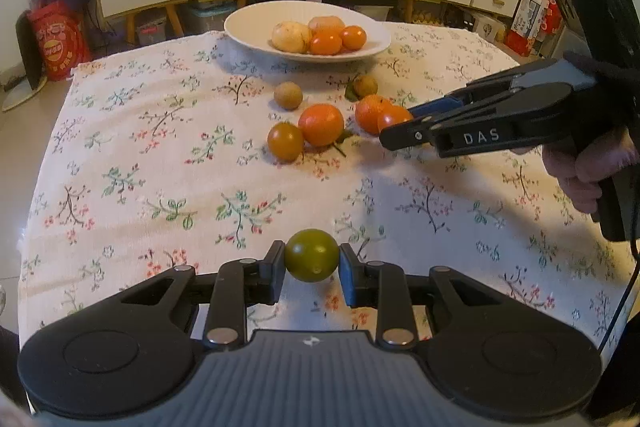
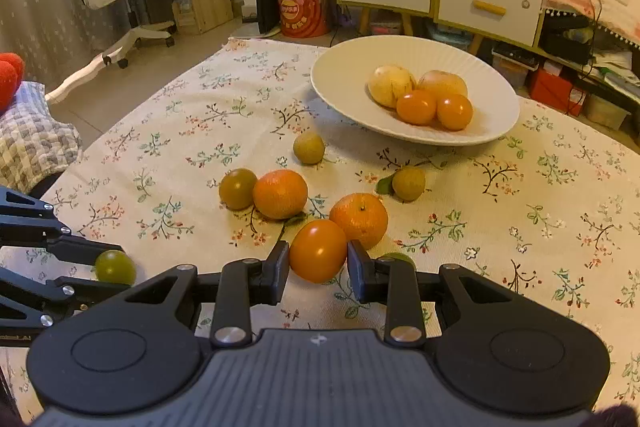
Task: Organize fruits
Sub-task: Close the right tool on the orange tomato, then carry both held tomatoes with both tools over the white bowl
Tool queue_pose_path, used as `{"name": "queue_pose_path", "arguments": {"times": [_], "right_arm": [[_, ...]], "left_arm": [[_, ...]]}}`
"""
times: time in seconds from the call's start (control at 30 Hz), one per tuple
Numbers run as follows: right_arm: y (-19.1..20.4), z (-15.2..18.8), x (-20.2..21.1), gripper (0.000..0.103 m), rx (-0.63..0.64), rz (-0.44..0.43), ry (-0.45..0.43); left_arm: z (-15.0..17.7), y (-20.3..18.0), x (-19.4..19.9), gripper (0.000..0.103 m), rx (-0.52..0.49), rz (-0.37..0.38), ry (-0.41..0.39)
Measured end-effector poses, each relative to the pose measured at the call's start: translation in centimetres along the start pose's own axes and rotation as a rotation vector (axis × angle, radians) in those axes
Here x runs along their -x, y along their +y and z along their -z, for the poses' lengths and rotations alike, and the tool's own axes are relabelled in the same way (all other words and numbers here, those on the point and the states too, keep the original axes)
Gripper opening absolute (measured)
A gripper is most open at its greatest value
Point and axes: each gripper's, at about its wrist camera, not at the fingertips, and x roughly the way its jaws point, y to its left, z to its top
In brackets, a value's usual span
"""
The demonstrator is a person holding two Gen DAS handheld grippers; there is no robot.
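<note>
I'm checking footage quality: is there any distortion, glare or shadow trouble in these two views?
Left wrist view: strong fisheye bending at the tablecloth edges, dark vignetted corners, the green fruit sharp. Right wrist view: small glare spots on the orange fruit, soft shadows under the plate.

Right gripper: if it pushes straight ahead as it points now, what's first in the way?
The right gripper already has an orange tomato between its fingers. Straight ahead, it would probably push that into the tangerine just behind it; the white plate is farther back.
</note>
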Motion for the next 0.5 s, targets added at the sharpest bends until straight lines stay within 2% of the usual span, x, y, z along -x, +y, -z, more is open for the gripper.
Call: {"name": "queue_pose_path", "arguments": {"times": [0.5], "right_arm": [[-1.1, -1.5, 1.1, 0.028, -0.044, 0.011, -0.055]], "left_arm": [[-2.8, -0.9, -0.4, 0.003, 0.010, -0.004, -0.042]]}}
